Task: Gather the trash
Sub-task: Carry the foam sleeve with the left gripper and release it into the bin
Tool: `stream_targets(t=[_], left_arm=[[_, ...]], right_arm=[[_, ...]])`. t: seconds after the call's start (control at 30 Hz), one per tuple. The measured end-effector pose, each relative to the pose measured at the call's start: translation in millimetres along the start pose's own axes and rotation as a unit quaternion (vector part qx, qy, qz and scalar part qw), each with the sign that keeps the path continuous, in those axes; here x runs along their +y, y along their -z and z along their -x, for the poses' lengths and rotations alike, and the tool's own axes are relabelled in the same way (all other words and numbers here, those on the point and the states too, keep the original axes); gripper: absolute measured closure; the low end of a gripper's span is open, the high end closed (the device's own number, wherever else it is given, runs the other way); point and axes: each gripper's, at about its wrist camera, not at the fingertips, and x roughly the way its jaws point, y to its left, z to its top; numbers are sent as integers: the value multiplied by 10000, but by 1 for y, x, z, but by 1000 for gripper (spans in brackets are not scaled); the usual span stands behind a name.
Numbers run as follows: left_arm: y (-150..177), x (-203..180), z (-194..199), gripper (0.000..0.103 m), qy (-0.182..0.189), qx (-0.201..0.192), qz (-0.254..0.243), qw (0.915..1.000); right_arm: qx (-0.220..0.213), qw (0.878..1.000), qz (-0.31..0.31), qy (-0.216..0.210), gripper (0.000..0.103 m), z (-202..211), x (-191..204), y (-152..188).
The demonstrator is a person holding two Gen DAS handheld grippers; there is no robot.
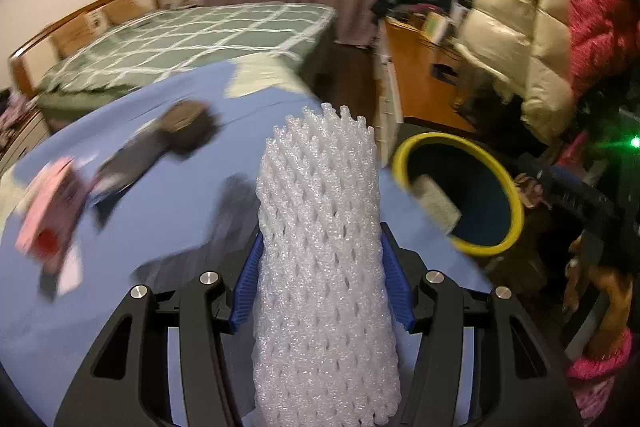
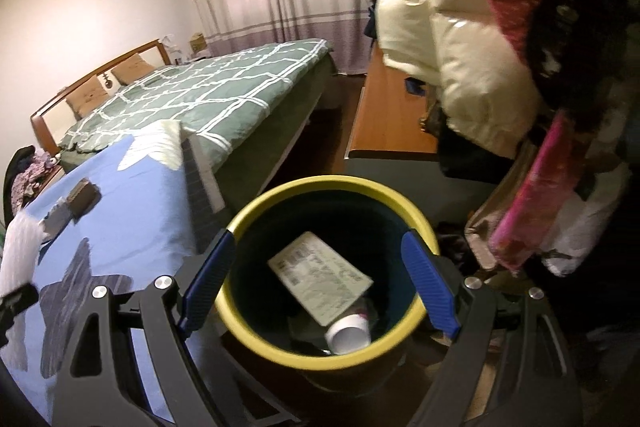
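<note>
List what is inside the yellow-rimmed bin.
In the bin lie a printed paper packet and a white paper cup on its side. Something dark sits beneath them, too dim to identify; the bottom is covered.

The left gripper [image 1: 322, 279] filled the lower centre of its own view, angled downward, its blue pads [image 1: 247, 281] pressed against both sides of a white foam net sleeve [image 1: 324, 247]. The right gripper [image 2: 318, 285] sat low in its frame, also tilted downward, jaws spread wide with nothing between its fingers [image 2: 430, 285].
</note>
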Motion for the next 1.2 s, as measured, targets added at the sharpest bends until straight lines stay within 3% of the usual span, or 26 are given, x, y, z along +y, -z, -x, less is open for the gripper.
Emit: stream_targets(t=[0.27, 0.47, 0.53, 0.6, 0.73, 0.83, 0.97, 1.2], left_arm=[[-53, -86, -58, 49, 600, 261, -607, 9960], [-71, -136, -112, 46, 782, 633, -929, 9906], [-72, -146, -127, 39, 780, 715, -984, 9895], [-72, -156, -143, 38, 776, 806, -1040, 9883], [-72, -167, -166, 18, 658, 867, -1053, 9885], [-74, -162, -164, 11, 600, 803, -1004, 9899], [-77, -147, -142, 11, 637, 556, -858, 9927], [-62, -53, -36, 8, 298, -473, -316, 9979]], right_arm=[[72, 9997, -21, 225, 22, 0, -27, 5], [93, 9992, -26, 388, 22, 2, -44, 6], [104, 9991, -41, 417, 22, 3, -47, 6], [114, 9989, -57, 446, 22, 4, -51, 6], [120, 9987, -60, 483, 21, 6, -53, 7], [110, 9987, -46, 504, 21, 8, -52, 5], [106, 9988, -4, 472, 20, 9, -44, 4], [240, 9993, 268, -35, 20, -3, -5, 2]])
